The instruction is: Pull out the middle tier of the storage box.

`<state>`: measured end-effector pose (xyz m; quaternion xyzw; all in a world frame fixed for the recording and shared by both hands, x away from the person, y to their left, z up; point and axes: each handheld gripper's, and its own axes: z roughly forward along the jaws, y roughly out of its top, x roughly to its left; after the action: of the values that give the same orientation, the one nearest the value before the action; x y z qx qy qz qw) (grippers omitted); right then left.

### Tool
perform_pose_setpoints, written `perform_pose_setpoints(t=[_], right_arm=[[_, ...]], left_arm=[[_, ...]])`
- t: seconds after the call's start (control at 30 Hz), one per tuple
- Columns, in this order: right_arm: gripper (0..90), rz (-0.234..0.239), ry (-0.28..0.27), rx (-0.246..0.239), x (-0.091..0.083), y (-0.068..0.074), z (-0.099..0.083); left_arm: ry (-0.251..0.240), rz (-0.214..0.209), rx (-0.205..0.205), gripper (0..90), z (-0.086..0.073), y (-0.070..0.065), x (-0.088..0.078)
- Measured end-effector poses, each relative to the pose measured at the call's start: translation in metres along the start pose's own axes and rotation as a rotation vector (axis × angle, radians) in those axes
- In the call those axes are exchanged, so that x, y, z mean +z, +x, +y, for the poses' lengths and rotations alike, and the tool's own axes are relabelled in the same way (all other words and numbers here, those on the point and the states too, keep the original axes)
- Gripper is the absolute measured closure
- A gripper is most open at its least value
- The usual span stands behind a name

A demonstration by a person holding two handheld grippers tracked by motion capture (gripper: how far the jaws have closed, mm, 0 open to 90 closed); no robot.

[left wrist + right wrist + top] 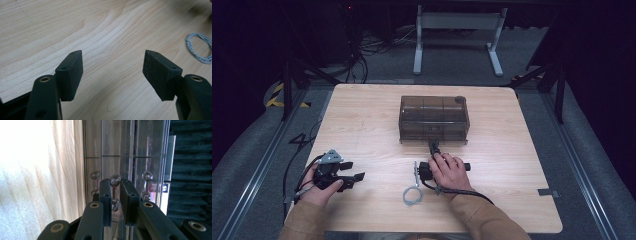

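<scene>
Smoky clear plastic drawer box point(434, 119) sits mid-tabletop point(362, 115), toward the far edge. The right gripper point(432, 146) lies just in front of the box, pointing at its front face, rolled onto its side, with the right hand point(447, 171) wrapped over the body from above, forearm coming in from the near edge. In the right gripper view its fingers point(106, 195) stand narrow around the middle clear handle point(114, 192) of the box, one on each side; pads look right at the handle, but contact can't be told for sure. Two more clear handles flank it on the box front.

The left gripper point(354, 176) is well left of the box, near the front-left part of the tabletop, held in the left hand point(323, 189), palm under the body, pointing right across the wood. Its fingers point(71, 72) are spread wide with nothing between, bare wood below.

A grey-white cable loop point(412, 195) lies near the front of the box's side, just left of the right hand.
</scene>
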<state>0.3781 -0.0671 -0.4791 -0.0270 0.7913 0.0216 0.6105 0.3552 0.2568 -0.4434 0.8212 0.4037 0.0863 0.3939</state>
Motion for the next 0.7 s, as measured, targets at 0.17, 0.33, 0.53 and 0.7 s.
perform_pose_setpoints(t=[0.17, 0.33, 0.53, 0.7], right_arm=[[80.5, 0.010, -0.010, 0.015, 0.000, -0.001, -0.001], [78.5, 0.027, -0.025, 0.028, -0.002, -0.003, 0.000], [75.0, 0.030, -0.045, 0.049, -0.007, -0.005, 0.001], [75.1, 0.040, -0.074, 0.092, -0.012, -0.011, -0.002]], left_arm=[[0.002, -0.002, 0.000, 33.7, 0.000, 0.000, 0.000], [0.001, 0.001, -0.001, 33.7, 0.000, 0.000, 0.000], [0.001, 0.000, -0.001, 33.7, 0.000, 0.000, 0.000], [0.001, 0.000, 0.000, 33.7, 0.000, 0.000, 0.000]])
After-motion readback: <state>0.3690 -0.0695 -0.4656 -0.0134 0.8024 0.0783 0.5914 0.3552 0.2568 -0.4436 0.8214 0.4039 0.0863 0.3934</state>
